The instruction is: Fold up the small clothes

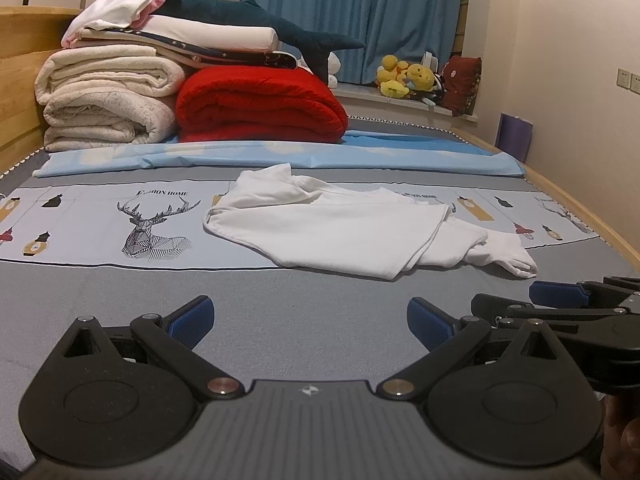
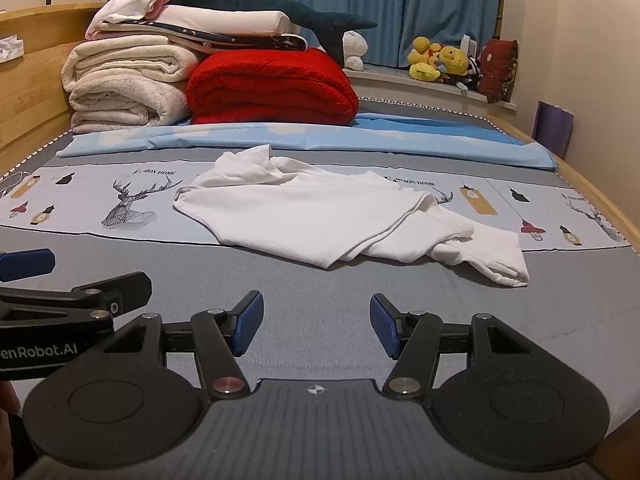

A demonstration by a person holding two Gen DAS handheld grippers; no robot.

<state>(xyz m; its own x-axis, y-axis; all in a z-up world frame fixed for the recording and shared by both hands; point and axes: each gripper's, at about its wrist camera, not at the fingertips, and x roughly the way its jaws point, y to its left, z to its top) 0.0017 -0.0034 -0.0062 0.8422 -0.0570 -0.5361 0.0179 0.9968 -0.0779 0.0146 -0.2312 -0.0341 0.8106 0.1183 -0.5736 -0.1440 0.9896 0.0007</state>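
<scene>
Mid-bed [image 1: 280, 320] the white garment [image 1: 340, 228] lies rumpled, perhaps half-folded; folding remains; left hand-held gripper [image 1: 310, 322] and right hand-held gripper [image 2: 316, 326] both spread, empty.

Garment [image 1: 352, 224] lies on bed [image 1: 280, 304], before stacked blankets [image 1: 256, 104].

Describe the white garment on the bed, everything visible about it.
The white garment is soft, plain, cotton-looking cloth, lying crumpled and partly folded over itself on the grey printed bedsheet. A sleeve-like end trails toward the right; another bunched part rises at the back. It covers part of the sheet's printed band, beside the deer print. Neither tongs touch it.
</scene>
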